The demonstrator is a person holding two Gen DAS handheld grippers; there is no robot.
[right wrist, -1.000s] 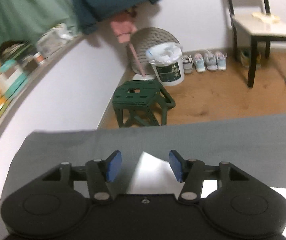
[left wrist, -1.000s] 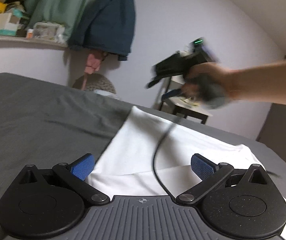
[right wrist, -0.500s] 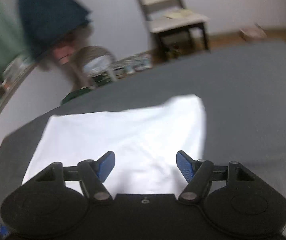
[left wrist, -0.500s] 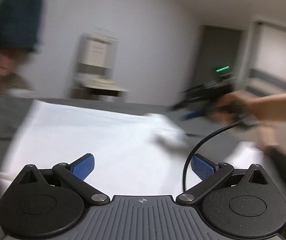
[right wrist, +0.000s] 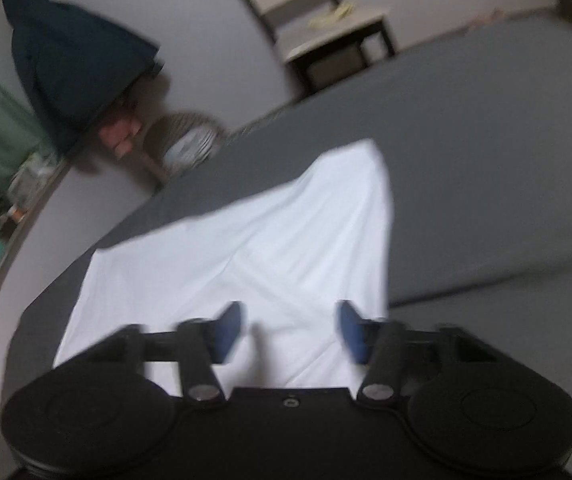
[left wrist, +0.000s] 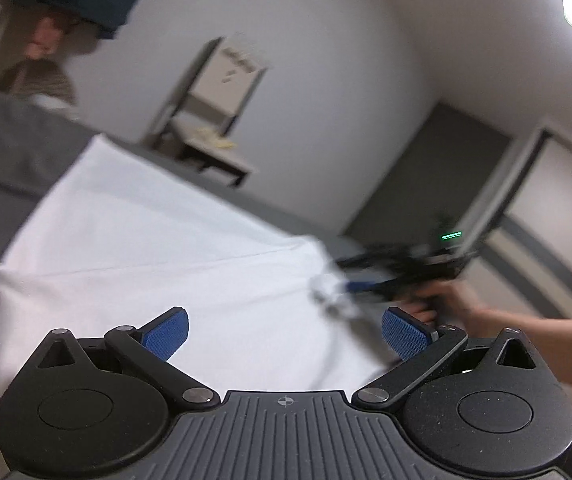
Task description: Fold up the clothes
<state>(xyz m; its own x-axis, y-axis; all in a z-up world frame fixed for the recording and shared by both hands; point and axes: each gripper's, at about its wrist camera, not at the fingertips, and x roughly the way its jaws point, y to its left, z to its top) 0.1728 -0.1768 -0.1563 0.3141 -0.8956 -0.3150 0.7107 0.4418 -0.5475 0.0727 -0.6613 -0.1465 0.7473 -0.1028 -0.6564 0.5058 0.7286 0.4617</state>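
Chair (right wrist: 325,20) stands beyond bed (right wrist: 485,160); blurred white garment (right wrist: 246,240) apparently flat.

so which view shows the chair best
The right wrist view: the chair sits at the top against the wall, with backrest, pale seat, something yellowish on it and dark legs all visible. The left wrist view shows it too, but smaller, tilted and more blurred, legs partly hidden behind the bed.

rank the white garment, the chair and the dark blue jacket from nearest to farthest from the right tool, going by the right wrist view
1. White garment: spread on the grey bed directly under and ahead of the right tool.
2. Dark blue jacket: hanging at the wall, upper left.
3. Chair: beyond the bed's far edge, top centre-right.
The jacket and chair are close to call; blur makes their order uncertain.
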